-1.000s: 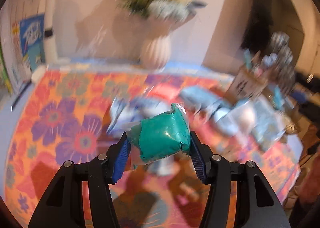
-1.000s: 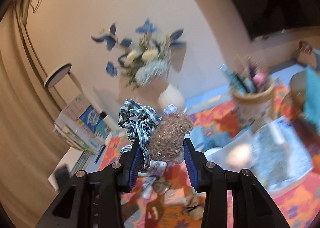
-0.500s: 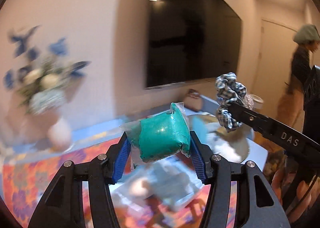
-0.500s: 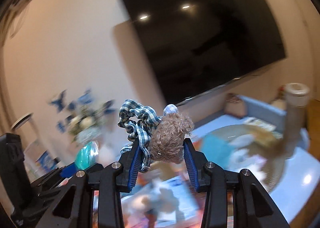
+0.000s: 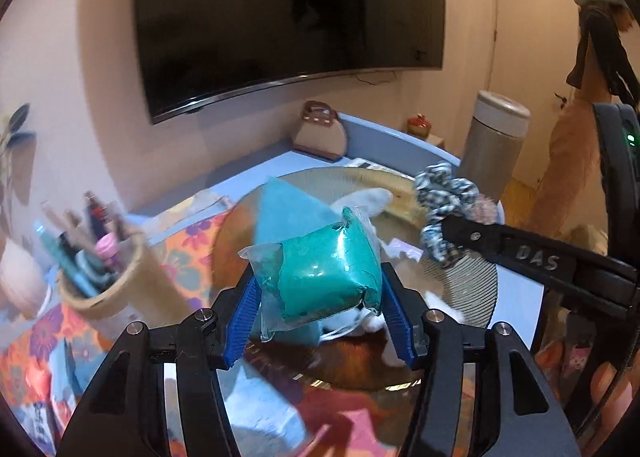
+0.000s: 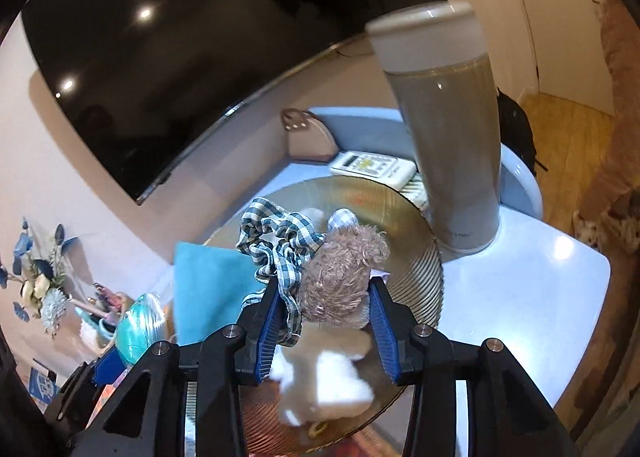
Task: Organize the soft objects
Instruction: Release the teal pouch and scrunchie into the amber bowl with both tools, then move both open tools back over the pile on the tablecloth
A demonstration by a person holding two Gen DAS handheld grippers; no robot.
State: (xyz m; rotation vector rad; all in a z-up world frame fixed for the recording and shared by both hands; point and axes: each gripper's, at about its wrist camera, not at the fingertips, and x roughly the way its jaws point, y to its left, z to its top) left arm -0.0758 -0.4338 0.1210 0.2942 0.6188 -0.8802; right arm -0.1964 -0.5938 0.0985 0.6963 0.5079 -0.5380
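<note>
Left gripper (image 5: 318, 303): closed on a teal soft lump in clear plastic wrap (image 5: 328, 281); both blue pads press its sides, and it is held above the near edge of the tray.
Right gripper (image 6: 324, 321): closed on a brown plush toy (image 6: 340, 277) together with a blue checked scrunchie (image 6: 280, 241); the scrunchie sticks out on the left of the toy, and both are held above the tray.
Television (image 5: 288, 17): big dark screen on the far wall.
Table (image 6: 532, 297): light blue top; the tray rests on it.
Round tray (image 6: 420, 257): gold colour with a ribbed rim, under both grippers.
Tall tumbler (image 6: 448, 129): grey with a pale lid, upright just beside the far right rim of the tray.
Teal cloth (image 6: 208, 289): folded, lies on the left part of the tray.
Pen cup (image 5: 112, 281): left of the tray, on the flowered cloth, full of pens.
White plush (image 6: 324, 377): blurred, lies on the tray below the right gripper.
Remote control (image 6: 372, 169): white, on the table beyond the tray.
Small handbag (image 5: 320, 133): beige, at the far wall.
</note>
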